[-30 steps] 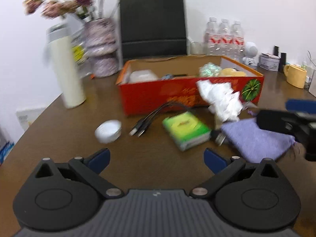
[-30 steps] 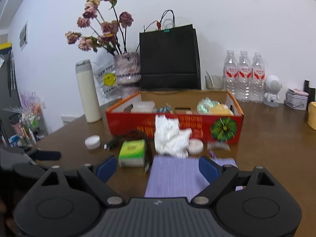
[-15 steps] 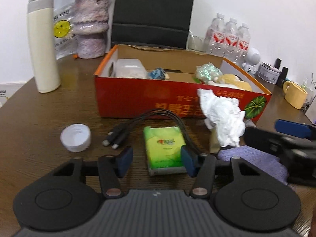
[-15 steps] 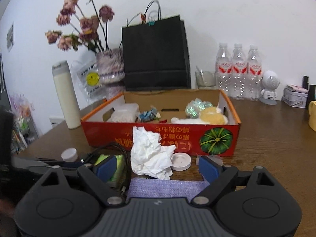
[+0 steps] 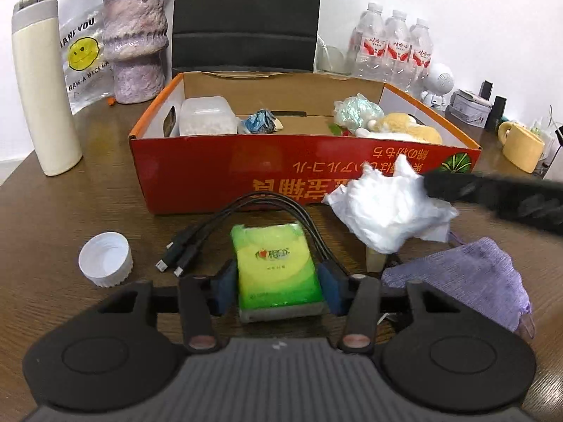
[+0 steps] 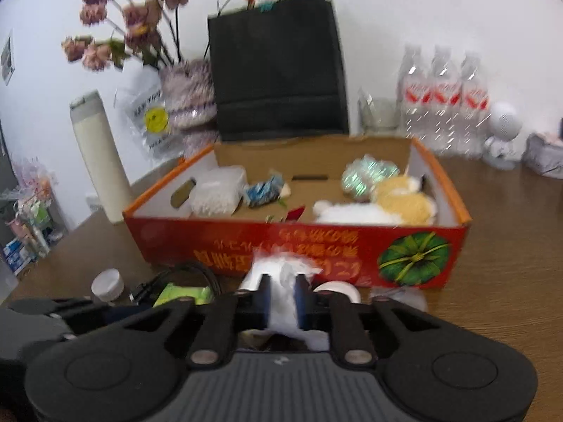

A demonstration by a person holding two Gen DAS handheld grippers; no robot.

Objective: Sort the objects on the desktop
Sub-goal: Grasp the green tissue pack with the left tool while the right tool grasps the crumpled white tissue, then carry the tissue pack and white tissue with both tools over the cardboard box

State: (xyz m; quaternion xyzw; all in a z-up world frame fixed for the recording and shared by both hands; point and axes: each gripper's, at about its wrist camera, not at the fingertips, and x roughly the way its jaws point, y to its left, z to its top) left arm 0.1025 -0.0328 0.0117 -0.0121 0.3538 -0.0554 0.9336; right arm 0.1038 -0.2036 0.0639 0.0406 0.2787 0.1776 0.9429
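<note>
A green tissue pack (image 5: 278,267) lies on the brown table between the blue pads of my left gripper (image 5: 278,288). Its jaws are closing and the pads touch both sides of the pack. A crumpled white tissue (image 6: 285,274) sits between the closing jaws of my right gripper (image 6: 284,299), which pinch it. In the left wrist view that tissue (image 5: 383,207) hangs at the tip of the right gripper's black fingers (image 5: 492,195), in front of the red cardboard box (image 5: 246,176).
Black cables (image 5: 267,204) loop around the pack. A white cap (image 5: 105,258) lies to its left and a purple pouch (image 5: 468,281) to its right. The box holds several items. A cream flask (image 5: 42,88), vase (image 5: 135,45), water bottles (image 5: 390,49) and yellow mug (image 5: 520,147) stand around it.
My left gripper came forward over the green pack and its jaws narrowed onto it. My right gripper moved up to the white tissue and its wide jaws closed on it.
</note>
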